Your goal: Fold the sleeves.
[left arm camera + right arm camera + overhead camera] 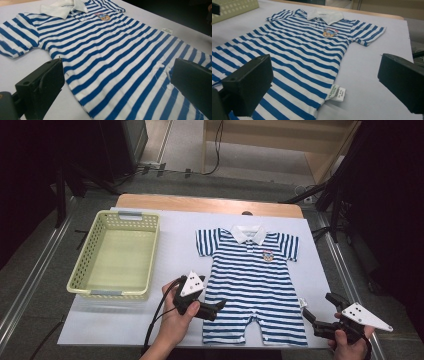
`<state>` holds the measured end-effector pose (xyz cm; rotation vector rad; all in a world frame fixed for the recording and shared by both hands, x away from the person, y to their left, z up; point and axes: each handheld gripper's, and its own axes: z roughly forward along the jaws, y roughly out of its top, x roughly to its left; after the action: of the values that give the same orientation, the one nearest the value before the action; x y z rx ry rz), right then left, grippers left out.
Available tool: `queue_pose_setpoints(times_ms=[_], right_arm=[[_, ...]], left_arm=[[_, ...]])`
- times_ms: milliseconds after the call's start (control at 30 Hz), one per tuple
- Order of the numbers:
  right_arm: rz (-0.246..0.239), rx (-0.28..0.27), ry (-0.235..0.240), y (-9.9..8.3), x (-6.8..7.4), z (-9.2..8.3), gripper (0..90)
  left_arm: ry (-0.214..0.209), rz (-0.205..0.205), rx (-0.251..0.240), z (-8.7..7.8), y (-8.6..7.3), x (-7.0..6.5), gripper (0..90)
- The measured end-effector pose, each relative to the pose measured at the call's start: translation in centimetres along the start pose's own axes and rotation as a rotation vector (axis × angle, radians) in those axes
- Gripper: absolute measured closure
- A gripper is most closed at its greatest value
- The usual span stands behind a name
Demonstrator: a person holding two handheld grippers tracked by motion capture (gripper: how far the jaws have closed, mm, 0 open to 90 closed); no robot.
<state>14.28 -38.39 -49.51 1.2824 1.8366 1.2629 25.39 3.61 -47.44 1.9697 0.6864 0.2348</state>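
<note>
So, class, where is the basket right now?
High view: the basket sits on the table's left side, left of the striped romper, just beyond the left gripper.

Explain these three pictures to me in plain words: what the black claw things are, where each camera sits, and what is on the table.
A person stands at a table holding a two-jaw hand tool in each hand. The high view looks down from above: the left claw sits over the lower left edge of a blue-and-white striped baby romper, and the right claw waits beside its right edge. The other two pictures come from cameras riding on each claw, looking out between its two black jaws. Both claws stand open and hold nothing. The romper lies flat on a white sheet, with a side label sticking out. An empty pale green basket sits to the left.
</note>
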Motion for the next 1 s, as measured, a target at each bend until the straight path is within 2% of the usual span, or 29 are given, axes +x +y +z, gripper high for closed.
queue_pose_setpoints(times_ms=[167,333,500,600,667,767,1000], right_arm=[[-0.009,-0.004,0.008,0.0,0.1,-0.1,0.0],[-0.009,-0.004,0.017,-0.1,0.2,-0.2,0.0],[-0.011,-0.001,0.013,-0.1,0.1,-0.3,0.0],[-0.009,-0.003,0.014,-0.2,-0.1,-0.3,0.0],[-0.008,-0.004,0.015,-0.3,-0.2,-0.4,0.0],[-0.005,0.0,0.015,-0.3,-0.3,-0.5,0.0],[0.006,0.005,0.018,-0.4,-0.4,-0.5,0.0]], left_arm=[[0.019,0.002,0.008,0.9,2.0,0.8,0.0],[0.027,-0.03,0.016,2.0,3.7,2.3,0.0],[0.042,-0.064,0.022,3.2,4.7,4.4,0.0],[0.113,-0.083,0.041,4.2,5.1,5.5,5.3],[0.139,-0.111,0.046,4.8,5.2,6.4,7.3],[0.187,-0.126,0.055,5.6,5.4,7.5,13.5],[0.23,-0.179,0.071,7.1,5.9,10.2,22.3]])
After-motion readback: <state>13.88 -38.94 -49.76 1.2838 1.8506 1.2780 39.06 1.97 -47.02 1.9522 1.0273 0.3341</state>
